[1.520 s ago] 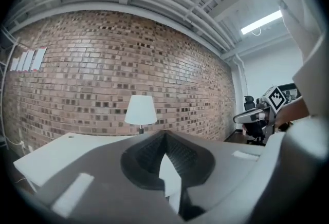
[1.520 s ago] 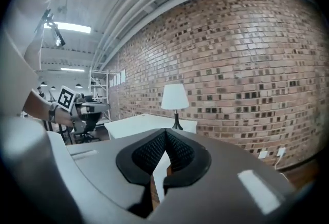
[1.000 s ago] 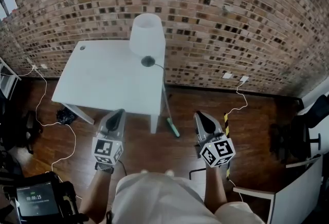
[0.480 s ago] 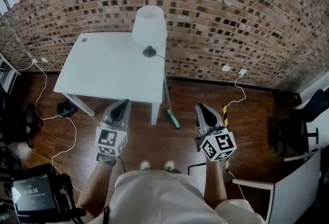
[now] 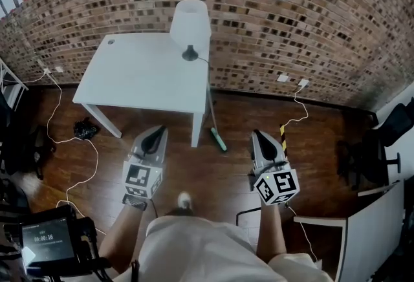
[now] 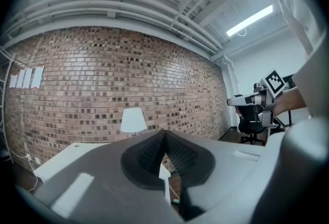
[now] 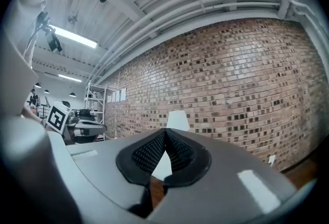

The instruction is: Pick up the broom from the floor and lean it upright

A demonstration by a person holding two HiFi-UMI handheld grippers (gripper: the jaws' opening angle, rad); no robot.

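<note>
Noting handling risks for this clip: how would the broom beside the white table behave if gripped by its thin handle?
The broom looks long, thin and stiff, probably light but bottom-heavy at its green head. Its handle may swivel in a grip. Nudged, it would likely slide along the table edge.

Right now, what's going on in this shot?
A person stands facing a white table with a lamp by the brick wall, with tongs in each hand. The left tongs and right tongs are both shut, empty and pointing level. The broom appears to lean against the table's right side, green head on the floor. Neither pair touches it.
</note>
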